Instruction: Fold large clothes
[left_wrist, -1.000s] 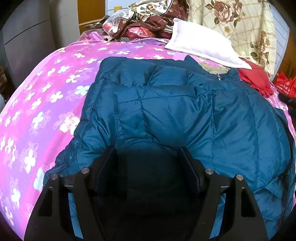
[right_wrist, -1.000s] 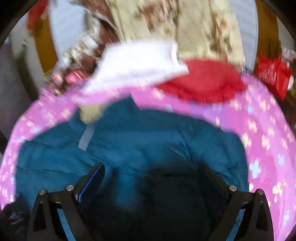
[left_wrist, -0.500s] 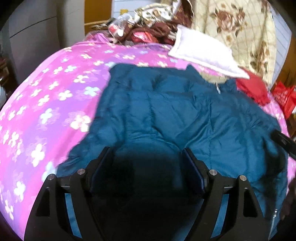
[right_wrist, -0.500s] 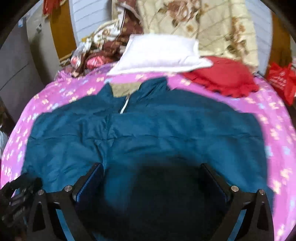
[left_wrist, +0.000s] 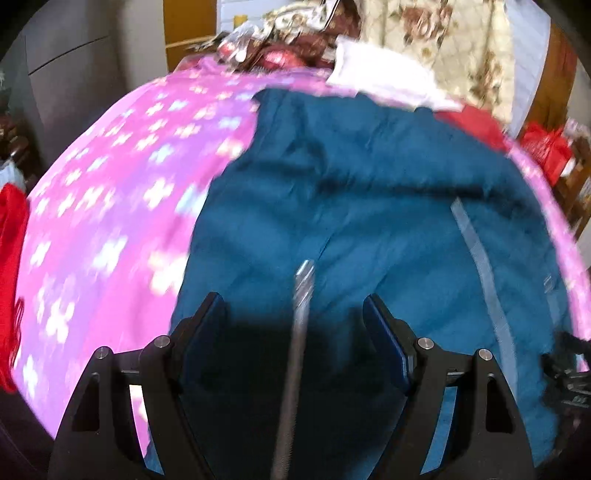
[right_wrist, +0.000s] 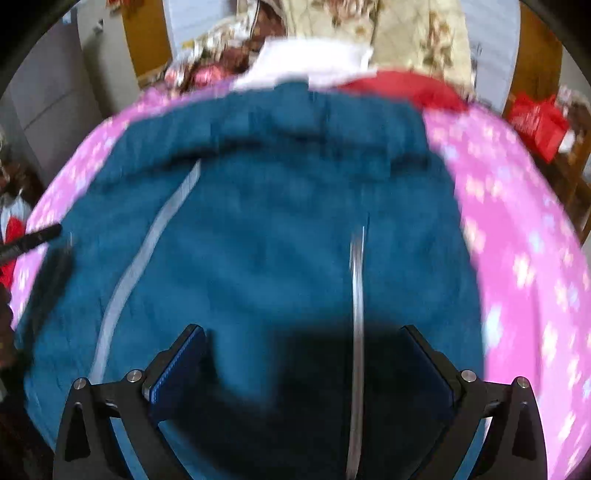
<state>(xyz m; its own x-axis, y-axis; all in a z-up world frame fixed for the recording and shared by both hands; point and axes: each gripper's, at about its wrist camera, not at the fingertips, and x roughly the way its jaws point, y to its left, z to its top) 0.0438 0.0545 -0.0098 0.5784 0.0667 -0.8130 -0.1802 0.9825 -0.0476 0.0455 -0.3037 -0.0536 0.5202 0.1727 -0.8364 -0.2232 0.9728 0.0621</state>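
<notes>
Teal jacket (left_wrist: 369, 206) lies spread on the pink flowered bed (left_wrist: 110, 206), collar towards the white pillow (left_wrist: 380, 81) at the far end, both left tool (left_wrist: 295, 321) and right tool (right_wrist: 303, 354) gaping wide above its hem; only the left view shows red cloth (left_wrist: 11, 266) at the bed's edge.

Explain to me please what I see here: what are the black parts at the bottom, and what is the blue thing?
Each picture comes from a camera mounted on a hand-held tool that a person carries, one in each hand. The black parts are the two fingers of each tool: the left claw and the right claw. Both are open and hold nothing. The blue thing is a padded jacket spread on a bed with a pink flowered sheet. Behind it lie a white pillow and a red cloth.
</notes>
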